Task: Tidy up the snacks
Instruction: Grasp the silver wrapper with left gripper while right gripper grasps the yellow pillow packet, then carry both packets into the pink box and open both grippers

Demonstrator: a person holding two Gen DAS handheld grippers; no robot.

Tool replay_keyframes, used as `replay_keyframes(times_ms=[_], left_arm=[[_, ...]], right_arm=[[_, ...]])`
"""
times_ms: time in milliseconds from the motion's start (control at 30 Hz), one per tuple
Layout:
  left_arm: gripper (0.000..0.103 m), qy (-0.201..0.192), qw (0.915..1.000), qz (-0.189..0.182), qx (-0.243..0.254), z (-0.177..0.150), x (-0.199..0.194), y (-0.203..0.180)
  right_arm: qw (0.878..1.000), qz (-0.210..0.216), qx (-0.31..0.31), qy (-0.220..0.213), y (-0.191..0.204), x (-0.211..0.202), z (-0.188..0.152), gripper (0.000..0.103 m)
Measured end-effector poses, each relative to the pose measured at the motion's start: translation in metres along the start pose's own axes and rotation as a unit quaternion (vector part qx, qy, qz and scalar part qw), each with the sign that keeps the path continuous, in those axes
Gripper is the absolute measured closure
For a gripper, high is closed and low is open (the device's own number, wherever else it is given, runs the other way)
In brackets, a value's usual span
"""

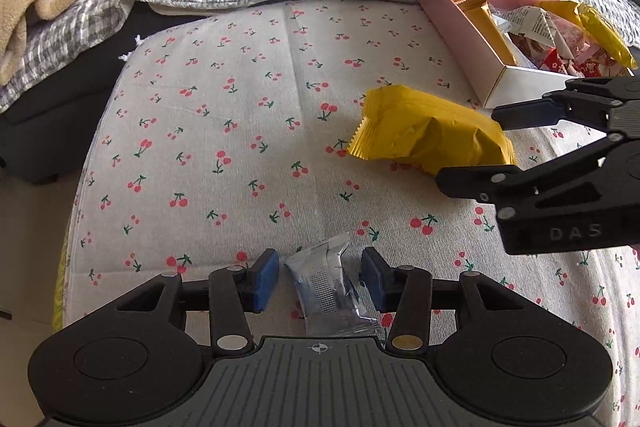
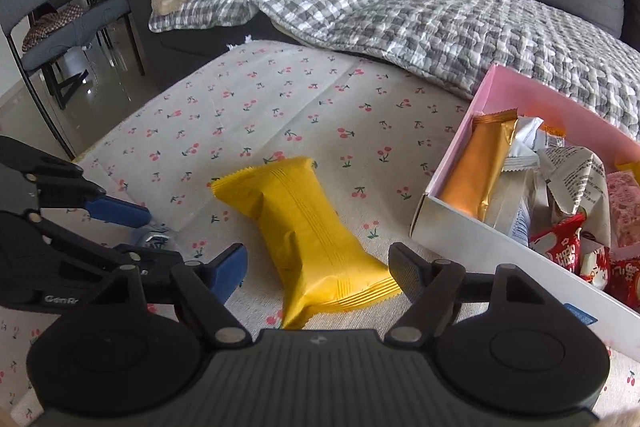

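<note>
Right claw (image 2: 316,269) apart, straddling yellow packet (image 2: 308,239); to be closed mid-body, carried to pink box (image 2: 440,163); left claw (image 1: 320,277) apart around silver packet (image 1: 332,291).

Left gripper (image 1: 320,277) straddles silver packet (image 1: 330,293), pads clear. Right gripper (image 1: 472,147) flanks yellow packet (image 1: 430,135) near pink box (image 1: 452,27).

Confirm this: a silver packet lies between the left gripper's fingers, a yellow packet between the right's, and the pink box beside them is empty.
Wrong on the box. The pink box holds several wrapped snacks, as the right wrist view shows. The silver packet does lie between the left gripper's fingers, the yellow packet between the right gripper's.
</note>
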State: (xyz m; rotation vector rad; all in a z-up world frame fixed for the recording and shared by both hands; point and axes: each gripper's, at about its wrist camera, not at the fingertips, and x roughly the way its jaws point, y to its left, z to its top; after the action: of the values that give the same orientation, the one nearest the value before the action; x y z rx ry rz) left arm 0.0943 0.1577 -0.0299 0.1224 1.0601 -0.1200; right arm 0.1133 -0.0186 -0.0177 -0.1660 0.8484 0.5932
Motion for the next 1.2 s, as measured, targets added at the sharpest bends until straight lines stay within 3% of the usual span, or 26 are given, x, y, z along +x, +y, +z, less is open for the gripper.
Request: replay_keyframes(times_ms=[167, 300, 400, 700, 1200], left_arm=[[0.060, -0.001, 1.0000, -0.004, -0.007, -0.001, 0.000, 0.001], [0.075, -0.003, 0.9999, -0.004, -0.010, -0.001, -0.001, 0.002], [0.081, -0.005, 0.9999, 0.000, -0.015, -0.001, -0.002, 0.002], [0.082, -0.014, 0.9998, 0.005, -0.015, -0.001, -0.007, 0.000], [0.082, -0.068, 0.9974, -0.002, -0.023, 0.021, -0.030, -0.018]], right_arm=[[1.000, -0.009, -0.004, 0.014, 0.004, 0.013, 0.005, 0.039], [1.000, -0.017, -0.013, 0.023, 0.011, 0.019, 0.006, 0.060], [0.999, -0.028, -0.029, 0.017, 0.017, 0.018, 0.003, 0.062], [1.000, -0.025, -0.013, 0.004, 0.017, 0.003, -0.003, 0.064], [0.998, -0.014, 0.030, -0.044, -0.004, -0.052, -0.004, 0.065]])
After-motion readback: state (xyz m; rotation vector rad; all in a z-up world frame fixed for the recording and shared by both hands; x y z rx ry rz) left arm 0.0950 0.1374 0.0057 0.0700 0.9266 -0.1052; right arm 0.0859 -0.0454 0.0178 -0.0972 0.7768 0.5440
